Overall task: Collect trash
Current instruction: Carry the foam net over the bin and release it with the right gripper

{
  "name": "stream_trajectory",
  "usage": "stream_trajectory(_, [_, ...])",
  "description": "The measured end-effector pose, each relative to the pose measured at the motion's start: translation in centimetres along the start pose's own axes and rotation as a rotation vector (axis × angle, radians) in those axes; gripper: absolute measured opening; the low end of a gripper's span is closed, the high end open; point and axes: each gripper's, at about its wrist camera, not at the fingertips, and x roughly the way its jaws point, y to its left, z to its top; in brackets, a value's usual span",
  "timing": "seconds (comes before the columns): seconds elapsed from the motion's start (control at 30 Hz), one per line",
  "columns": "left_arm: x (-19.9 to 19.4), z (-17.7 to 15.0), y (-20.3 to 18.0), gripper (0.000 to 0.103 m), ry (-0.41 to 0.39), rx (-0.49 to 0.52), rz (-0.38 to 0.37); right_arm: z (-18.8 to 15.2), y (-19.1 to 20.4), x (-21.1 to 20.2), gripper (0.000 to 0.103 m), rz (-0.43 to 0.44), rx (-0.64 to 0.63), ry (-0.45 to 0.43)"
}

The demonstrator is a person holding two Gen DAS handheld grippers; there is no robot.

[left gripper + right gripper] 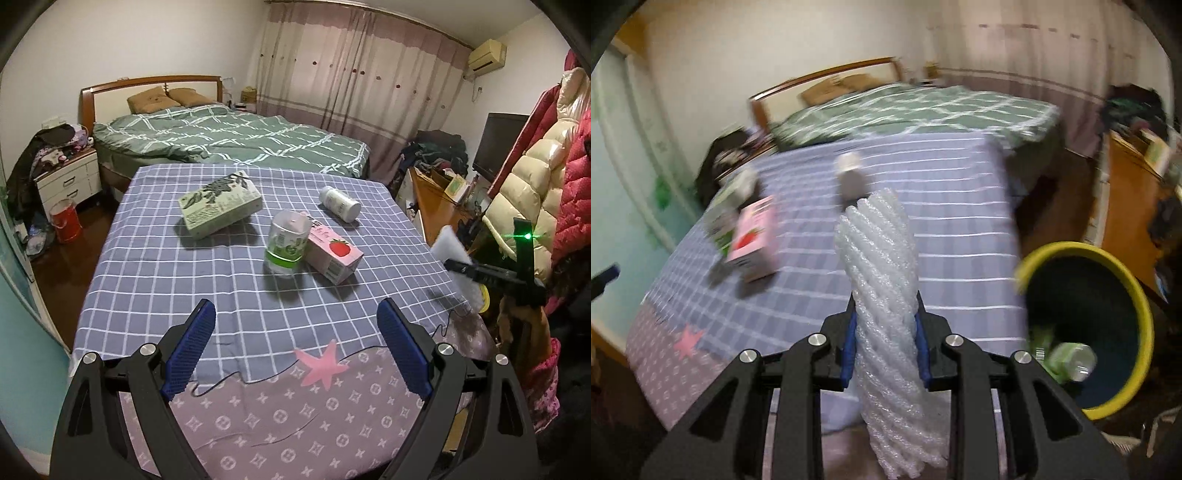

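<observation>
On the blue checked tablecloth point(155, 258) lie a green-and-white box point(220, 206), a clear cup with a green label point(288, 242), a pink strawberry carton point(332, 254) and a white bottle point(340, 204). My left gripper point(295, 306) hangs open over the table's near part, short of the cup, with nothing between its fingers. My right gripper point(884, 317) is shut on a white foam net sleeve point(882, 258) that stands up between the pads, above the table's right side. The left wrist view shows that gripper point(461, 266) and the foam point(448, 243) at the table's right edge.
A dark bin with a yellow rim point(1141, 295) stands by the table's right side with a green bottle point(1071, 360) in it. A bed point(236, 140) lies beyond the table. A wooden desk point(436, 206) and hanging coats point(546, 173) crowd the right; a red bucket point(65, 221) stands on the floor at the left.
</observation>
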Motion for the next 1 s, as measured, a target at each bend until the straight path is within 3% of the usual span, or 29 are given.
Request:
stream_trajectory(0.2, [2.3, 0.7, -1.0, 0.088, 0.02, 0.013, -0.022, 0.8, -8.0, -0.6, 0.025, -0.141, 0.142, -0.033])
stream_trajectory(0.4, [4.6, 1.3, -2.3, 0.088, 0.05, 0.024, -0.04, 0.7, -13.5, 1.5, 0.027, -0.226, 0.227, 0.006])
stream_trajectory(0.6, [6.0, 1.9, -3.4, 0.088, 0.069, 0.04, -0.051, 0.4, -16.0, 4.3, 0.044, -0.267, 0.273, 0.043])
stream_trajectory(0.8, [6.7, 2.3, -3.9, 0.088, 0.078, 0.06, -0.048, 0.0, -16.6, 4.7, 0.061, -0.282, 0.303, 0.04])
stream_trajectory(1.0, [7.6, 2.5, -3.7, 0.088, 0.093, 0.065, -0.04, 0.3, -16.0, 3.9, 0.067, -0.286, 0.315, 0.005])
